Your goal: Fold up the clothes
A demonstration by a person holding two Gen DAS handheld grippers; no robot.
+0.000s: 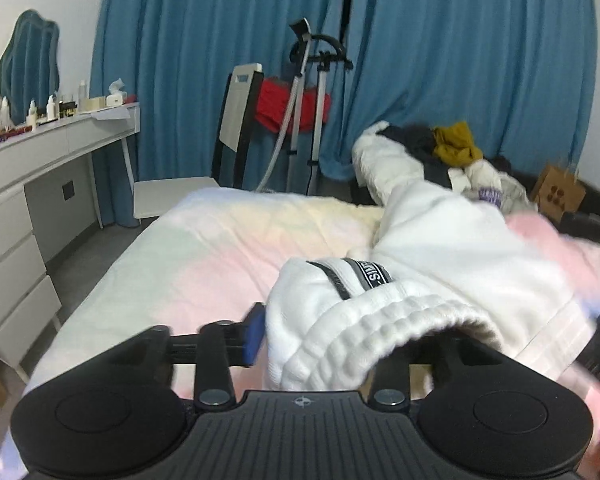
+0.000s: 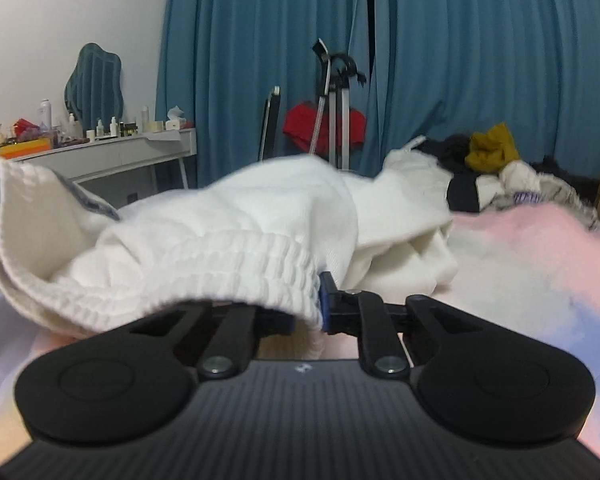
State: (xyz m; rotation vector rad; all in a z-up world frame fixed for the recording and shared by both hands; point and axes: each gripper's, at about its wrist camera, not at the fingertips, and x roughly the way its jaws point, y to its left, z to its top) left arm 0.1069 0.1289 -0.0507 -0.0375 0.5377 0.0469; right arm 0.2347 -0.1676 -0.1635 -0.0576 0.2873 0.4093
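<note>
White sweatpants (image 1: 440, 248) with a ribbed elastic waistband lie stretched across the pastel bed (image 1: 204, 248). My left gripper (image 1: 300, 344) is shut on the waistband; the cloth covers the right finger, and the blue pad (image 1: 254, 334) of the left finger shows. In the right wrist view the same sweatpants (image 2: 260, 216) bunch in front of the camera. My right gripper (image 2: 312, 312) is shut on the waistband (image 2: 220, 268), with a blue pad (image 2: 326, 308) at the cloth's edge. Both hold the waistband a little above the bed (image 2: 540, 248).
A pile of unfolded clothes (image 1: 452, 152) sits at the far end of the bed, also in the right wrist view (image 2: 496, 172). A white dresser (image 1: 40, 168) with bottles stands left. A chair (image 1: 236, 120) and a garment steamer (image 1: 312, 80) stand before blue curtains (image 1: 460, 60). A brown paper bag (image 1: 560, 192) sits far right.
</note>
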